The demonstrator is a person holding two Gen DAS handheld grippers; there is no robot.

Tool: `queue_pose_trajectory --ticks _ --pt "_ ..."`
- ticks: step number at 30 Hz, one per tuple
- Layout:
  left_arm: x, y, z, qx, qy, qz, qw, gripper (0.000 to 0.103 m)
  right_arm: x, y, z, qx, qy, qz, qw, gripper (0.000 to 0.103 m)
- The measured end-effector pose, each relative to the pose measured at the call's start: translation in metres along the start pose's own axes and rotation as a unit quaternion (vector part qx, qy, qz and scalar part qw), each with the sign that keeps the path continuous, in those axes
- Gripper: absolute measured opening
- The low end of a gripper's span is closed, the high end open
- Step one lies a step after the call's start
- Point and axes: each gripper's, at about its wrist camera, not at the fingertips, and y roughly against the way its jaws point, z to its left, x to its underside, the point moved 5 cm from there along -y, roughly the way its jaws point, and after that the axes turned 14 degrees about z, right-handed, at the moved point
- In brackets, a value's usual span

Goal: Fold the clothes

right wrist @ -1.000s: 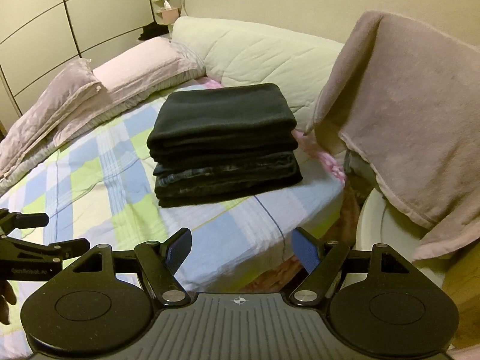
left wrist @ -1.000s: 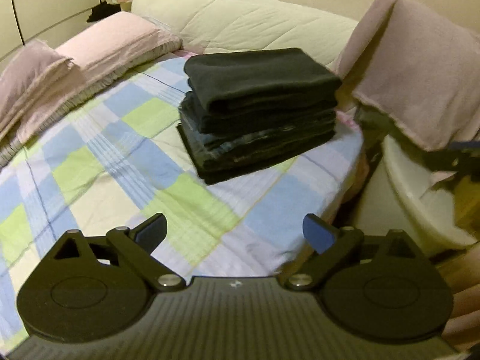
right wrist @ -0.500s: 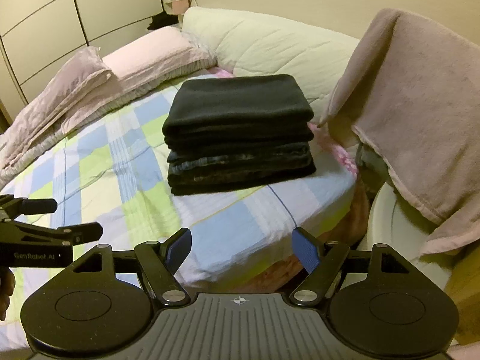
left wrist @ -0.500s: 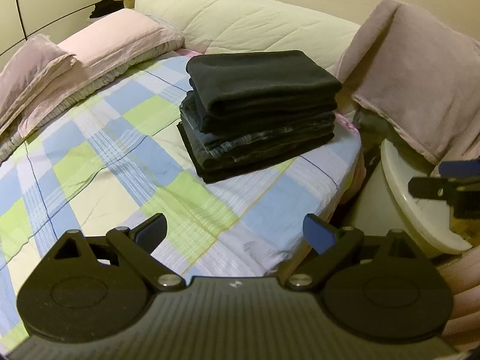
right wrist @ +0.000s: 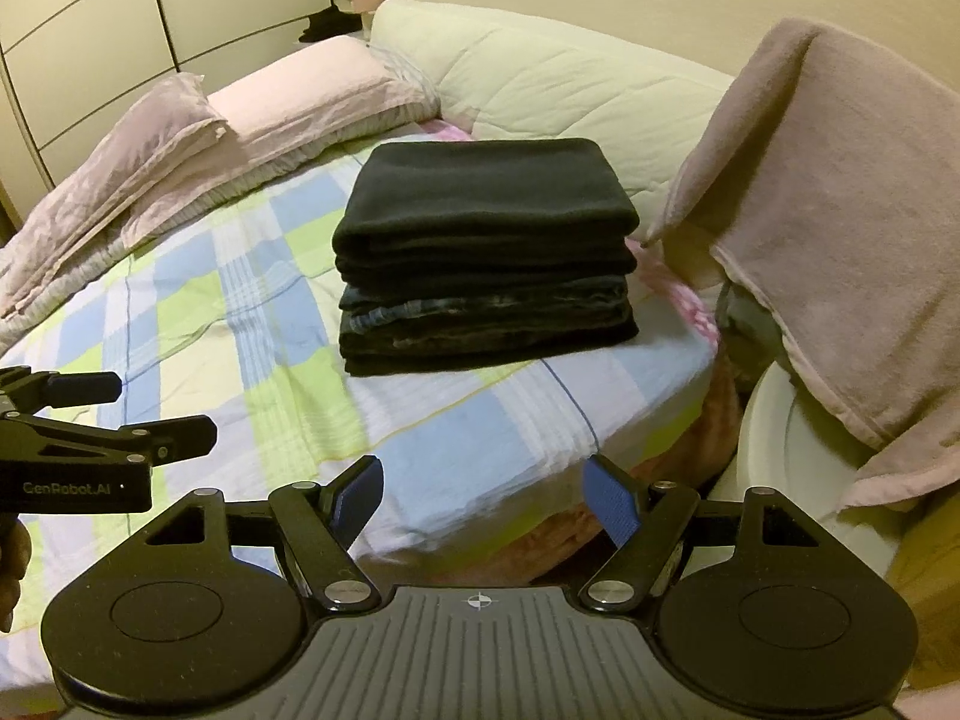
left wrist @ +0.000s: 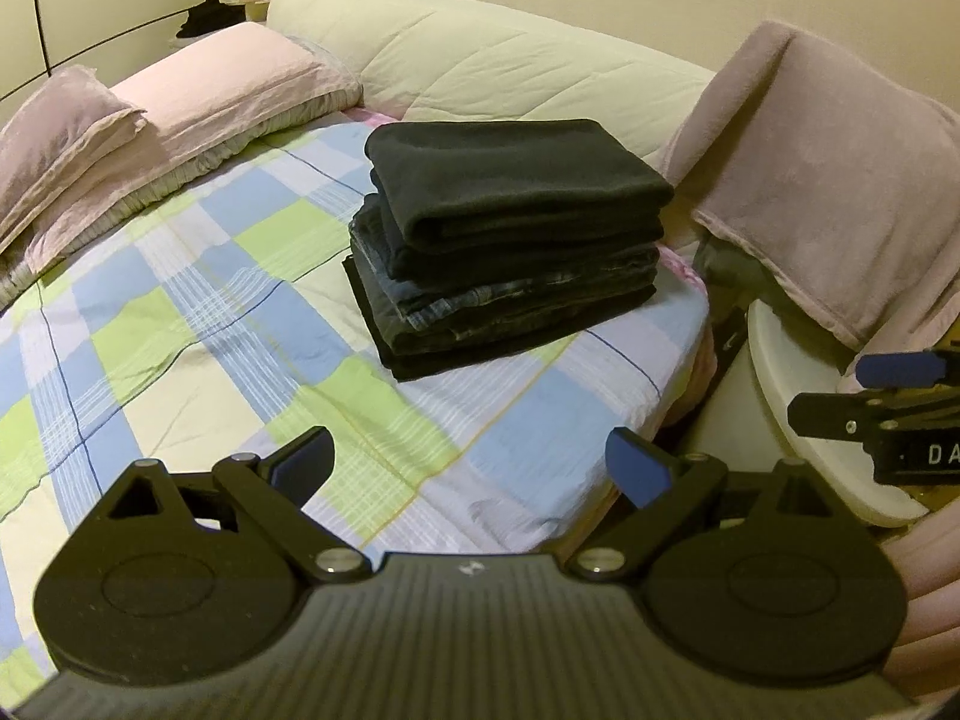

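Note:
A stack of dark folded clothes [left wrist: 510, 240] [right wrist: 486, 252] sits near the right corner of the checked bed sheet [left wrist: 198, 324] [right wrist: 240, 312]. The top piece is black fleece, with denim layers below. My left gripper [left wrist: 468, 468] hovers open over the sheet, well short of the stack, nothing between its fingers. My right gripper [right wrist: 483, 495] is open too, held above the bed's near edge, empty. Each gripper shows in the other's view, the right one at the right edge [left wrist: 882, 396] and the left one at the left edge [right wrist: 114, 420].
A pink towel [left wrist: 828, 180] [right wrist: 852, 252] hangs over something right of the bed. Below it stands a white round surface [left wrist: 804, 414] [right wrist: 780, 450]. Pink pillows [left wrist: 198, 102] [right wrist: 252, 114] and a cream headboard [left wrist: 510, 66] line the far side. Wardrobe doors [right wrist: 120, 18] stand at the left.
Both grippers have drifted back and slightly sideways, so the stack looks a little farther off. The right gripper has come further into the left wrist view. Both stay open.

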Motion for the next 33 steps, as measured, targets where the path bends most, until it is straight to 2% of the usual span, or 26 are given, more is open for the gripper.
queue_pose_trajectory --ticks 33 --pt "-0.002 -0.002 -0.009 -0.021 -0.019 -0.013 0.9995 0.096 0.001 -0.002 0.011 -0.004 0.004 0.006 1.0 0.077"
